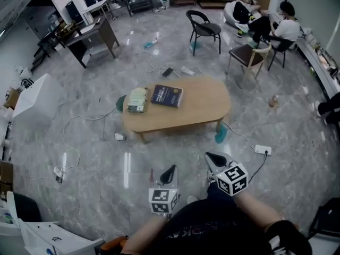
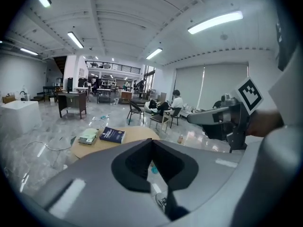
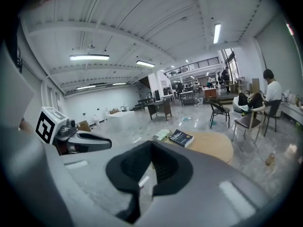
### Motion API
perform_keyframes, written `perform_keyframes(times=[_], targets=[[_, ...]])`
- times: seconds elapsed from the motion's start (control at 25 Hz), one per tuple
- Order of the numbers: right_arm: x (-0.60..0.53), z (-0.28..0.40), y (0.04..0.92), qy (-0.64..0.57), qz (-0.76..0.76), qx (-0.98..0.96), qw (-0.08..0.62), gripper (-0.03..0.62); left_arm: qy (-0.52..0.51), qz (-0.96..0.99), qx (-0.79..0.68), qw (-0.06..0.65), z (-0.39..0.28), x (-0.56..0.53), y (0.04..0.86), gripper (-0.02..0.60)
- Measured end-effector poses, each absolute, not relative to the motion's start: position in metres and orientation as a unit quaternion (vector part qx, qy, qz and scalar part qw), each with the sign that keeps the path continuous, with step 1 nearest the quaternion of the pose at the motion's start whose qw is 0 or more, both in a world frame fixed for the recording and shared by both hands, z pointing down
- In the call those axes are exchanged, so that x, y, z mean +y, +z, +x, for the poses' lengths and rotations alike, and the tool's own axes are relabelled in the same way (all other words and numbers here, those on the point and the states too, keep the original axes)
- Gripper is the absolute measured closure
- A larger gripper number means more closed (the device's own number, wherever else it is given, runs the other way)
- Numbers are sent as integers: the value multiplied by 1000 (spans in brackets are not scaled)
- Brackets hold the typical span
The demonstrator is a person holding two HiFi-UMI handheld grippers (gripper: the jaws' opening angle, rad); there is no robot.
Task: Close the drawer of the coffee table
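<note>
- Two grippers are in view, the left gripper point(image 1: 170, 171) and the right gripper point(image 1: 211, 157). Both have their jaws pressed together with nothing between them, and both are held close to the person's body.
- Location: the coffee table point(image 1: 204, 104) stands well apart from them across the floor. A dark blue book point(image 1: 167, 95) and a pale green book point(image 1: 138, 99) lie at its left end.
- No drawer can be made out in any view, so its side is undetermined.
- Judgement: the task is at the approach stage. Walk round until the drawer front shows, clearing the power strip point(image 1: 263, 150) and its cable. Push the front squarely at its centre with the closed jaw tips, so it runs home straight.
</note>
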State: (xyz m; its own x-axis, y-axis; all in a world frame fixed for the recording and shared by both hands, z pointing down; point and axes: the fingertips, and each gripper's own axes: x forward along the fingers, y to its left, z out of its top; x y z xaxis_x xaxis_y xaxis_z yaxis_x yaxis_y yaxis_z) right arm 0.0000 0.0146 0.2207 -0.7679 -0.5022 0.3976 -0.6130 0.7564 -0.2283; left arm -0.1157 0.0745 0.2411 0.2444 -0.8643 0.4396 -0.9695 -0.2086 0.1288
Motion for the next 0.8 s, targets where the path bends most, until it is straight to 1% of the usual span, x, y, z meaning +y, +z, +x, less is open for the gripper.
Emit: perform_keyframes(times=[0.36,0.48,0.8], targets=[[109,22,239,216,283,-917,178,592,139,784,-556,237,-83,145,254,575],[128,28,246,229,276,-916,180,592,136,792,-548,231,-68,153,252,575],[145,45,240,215,274,-920,178,592,134,805,-535,220,-41,164,243,575]])
